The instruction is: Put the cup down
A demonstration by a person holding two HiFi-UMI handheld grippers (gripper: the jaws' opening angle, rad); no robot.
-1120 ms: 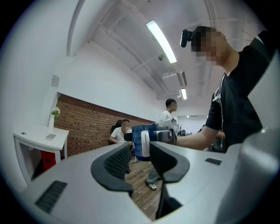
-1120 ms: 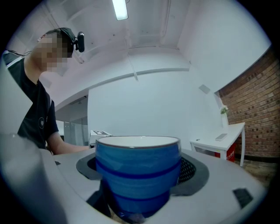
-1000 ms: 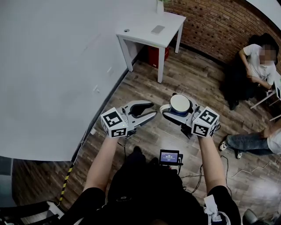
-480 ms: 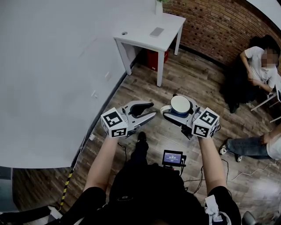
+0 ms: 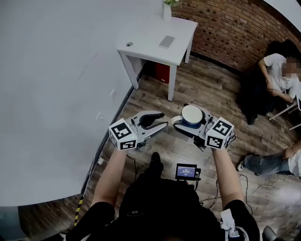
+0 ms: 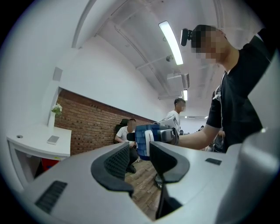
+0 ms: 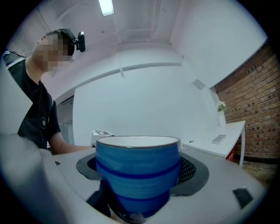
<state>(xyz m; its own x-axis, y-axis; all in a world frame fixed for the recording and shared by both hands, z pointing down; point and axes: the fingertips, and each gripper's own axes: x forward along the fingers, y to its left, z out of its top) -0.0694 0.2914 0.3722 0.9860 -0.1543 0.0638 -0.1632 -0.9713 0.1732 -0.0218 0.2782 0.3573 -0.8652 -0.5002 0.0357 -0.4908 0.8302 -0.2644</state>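
A blue cup (image 5: 192, 114) with a white inside and a darker blue band sits upright between the jaws of my right gripper (image 5: 187, 119), which is shut on it at chest height above the wooden floor. In the right gripper view the cup (image 7: 138, 173) fills the gap of the gripper (image 7: 138, 192), both pads against its sides. My left gripper (image 5: 160, 119) hangs just left of the cup, open and empty. In the left gripper view the left gripper (image 6: 141, 162) holds nothing, and the cup (image 6: 145, 141) shows beyond its jaws.
A white table (image 5: 146, 44) stands ahead by the brick wall (image 5: 235, 28), bearing a flat grey slab (image 5: 166, 41) and a small vase (image 5: 167, 8). A red box (image 5: 162, 73) sits under it. People sit at the right (image 5: 282, 70). A white wall (image 5: 56, 84) runs along the left.
The view has shifted: the white table sits further left and looks a little nearer, and the person's foot has stepped forward. Both grippers and the cup keep the same pose.
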